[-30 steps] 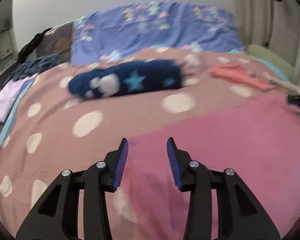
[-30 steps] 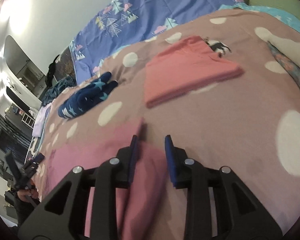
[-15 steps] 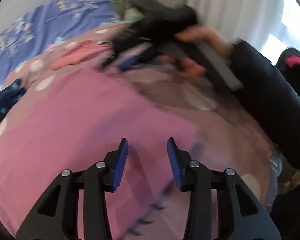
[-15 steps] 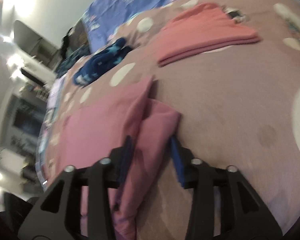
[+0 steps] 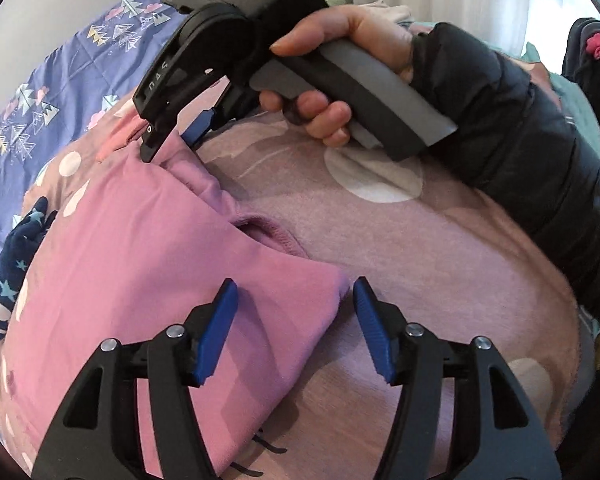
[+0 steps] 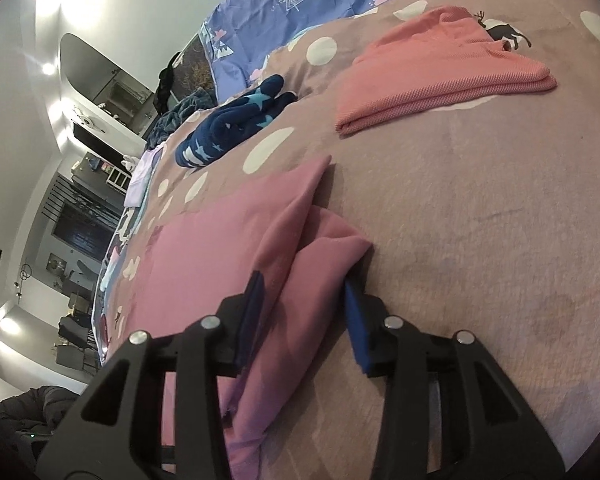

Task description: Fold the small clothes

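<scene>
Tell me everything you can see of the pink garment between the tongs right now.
The pink garment is soft, fleece-like cloth lying flat on the spotted blanket, one edge folded over. The right tongs are closing around its bunched corner; the left tongs are opening, astride another corner without pressing it.

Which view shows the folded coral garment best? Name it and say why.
The right wrist view: the folded coral garment lies whole and sharp on the dotted blanket, layered edges visible. The left wrist view shows only a coral sliver behind the right tool.
</scene>
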